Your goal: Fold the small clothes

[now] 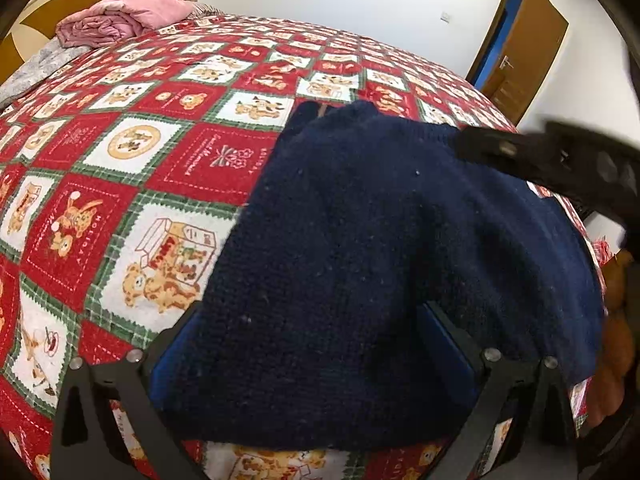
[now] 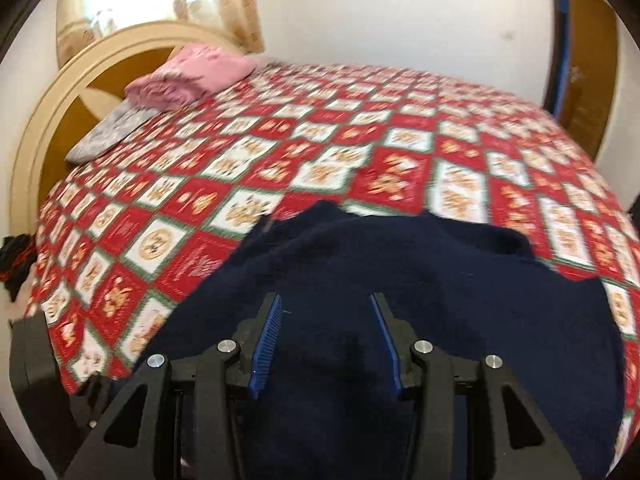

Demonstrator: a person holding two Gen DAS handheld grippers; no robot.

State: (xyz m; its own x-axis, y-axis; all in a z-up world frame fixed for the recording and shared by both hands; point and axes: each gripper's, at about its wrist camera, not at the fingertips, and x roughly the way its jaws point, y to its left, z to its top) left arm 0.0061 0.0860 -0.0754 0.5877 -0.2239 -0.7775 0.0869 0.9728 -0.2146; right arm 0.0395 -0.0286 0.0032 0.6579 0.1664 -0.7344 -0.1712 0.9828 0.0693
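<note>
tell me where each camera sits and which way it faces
Left wrist: rides the left gripper, tilted down across the navy sweater on the bed; its spread fingers frame the knit; the right gripper enters, blurred.
Right wrist: rides the right gripper, facing the headboard; jaws apart above the sweater.
Shared: sweater, quilt, pink blanket, door.

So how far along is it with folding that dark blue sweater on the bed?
Partly done, it seems: the navy sweater already lies bunched or doubled over on the patterned bedspread, not flat. The left gripper straddles its near edge; the right gripper hovers open above it. Squaring it into a tidy fold remains.
</note>
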